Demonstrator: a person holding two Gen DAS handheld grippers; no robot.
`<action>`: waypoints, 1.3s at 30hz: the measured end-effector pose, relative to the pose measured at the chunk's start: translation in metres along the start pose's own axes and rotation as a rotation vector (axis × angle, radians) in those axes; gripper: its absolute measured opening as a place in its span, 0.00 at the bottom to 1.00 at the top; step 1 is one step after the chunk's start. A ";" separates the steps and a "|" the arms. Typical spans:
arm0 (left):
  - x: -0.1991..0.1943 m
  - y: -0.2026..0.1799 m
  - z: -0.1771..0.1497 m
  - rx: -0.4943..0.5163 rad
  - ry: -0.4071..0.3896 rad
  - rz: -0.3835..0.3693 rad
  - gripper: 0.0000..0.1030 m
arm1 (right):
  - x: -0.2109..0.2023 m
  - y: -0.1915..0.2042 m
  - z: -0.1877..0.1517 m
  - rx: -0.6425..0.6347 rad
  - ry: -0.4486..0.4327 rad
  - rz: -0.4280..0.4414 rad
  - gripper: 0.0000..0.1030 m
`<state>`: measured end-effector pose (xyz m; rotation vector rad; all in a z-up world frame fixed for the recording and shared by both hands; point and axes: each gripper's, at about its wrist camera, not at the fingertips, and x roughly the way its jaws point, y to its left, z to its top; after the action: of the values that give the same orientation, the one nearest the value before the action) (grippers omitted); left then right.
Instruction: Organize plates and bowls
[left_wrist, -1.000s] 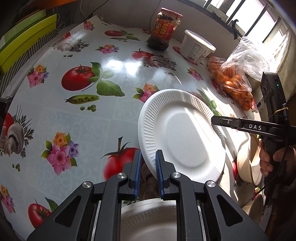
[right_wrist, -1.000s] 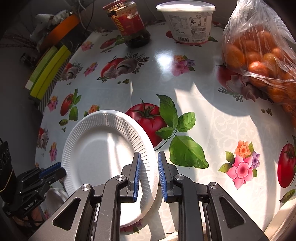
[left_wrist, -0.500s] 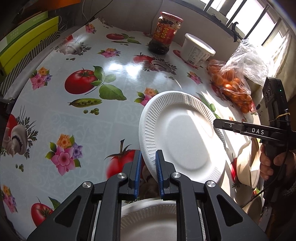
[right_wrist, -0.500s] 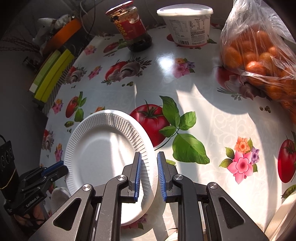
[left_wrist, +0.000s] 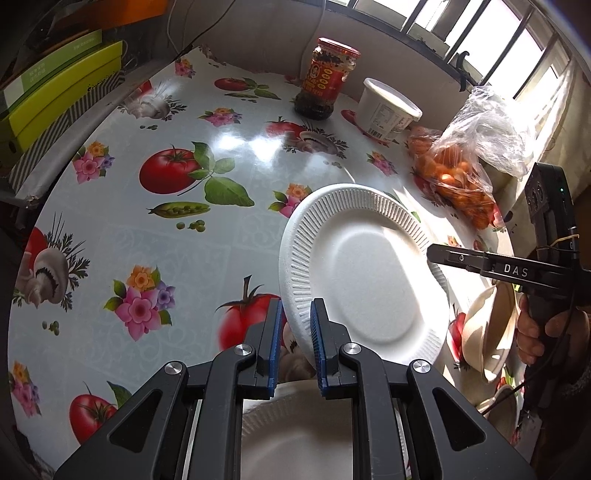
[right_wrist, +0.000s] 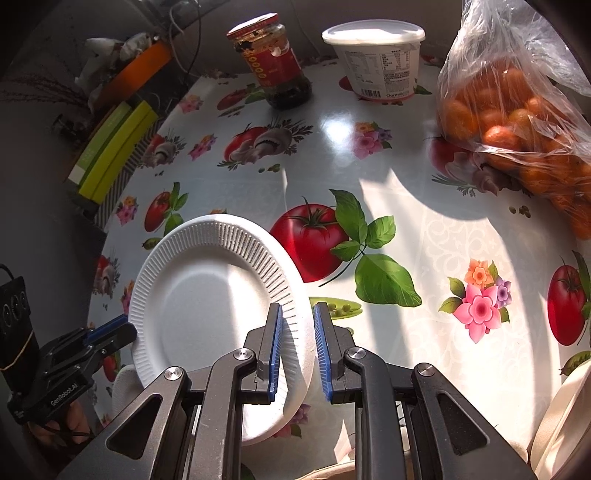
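The plate (left_wrist: 364, 269) hung tilted above the table (left_wrist: 155, 236), its opposite rims pinched by both tools; the left gripper (left_wrist: 294, 345) clenched the near-left rim; the right gripper (right_wrist: 297, 349) clasped the right rim; another plate (left_wrist: 295, 435) lay below.

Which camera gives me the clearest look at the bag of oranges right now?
The right wrist view: the bag of oranges sits large and near, with single fruits visible through the clear plastic, though the frame edge cuts it off. The left wrist view shows the whole bag, knotted top included, but smaller, farther off and partly glared out.
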<state>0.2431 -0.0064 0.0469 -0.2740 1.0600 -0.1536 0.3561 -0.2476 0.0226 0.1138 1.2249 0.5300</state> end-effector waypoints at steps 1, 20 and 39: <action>-0.001 0.000 -0.001 0.000 -0.002 -0.001 0.16 | -0.001 0.001 -0.001 0.000 -0.001 0.000 0.17; -0.028 0.012 -0.014 -0.022 -0.036 0.000 0.16 | -0.009 0.028 -0.014 -0.027 -0.011 0.011 0.17; -0.047 0.031 -0.043 -0.045 -0.048 -0.006 0.16 | -0.012 0.050 -0.040 -0.040 -0.008 0.030 0.17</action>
<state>0.1825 0.0287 0.0577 -0.3200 1.0160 -0.1278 0.3001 -0.2170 0.0368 0.1006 1.2062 0.5792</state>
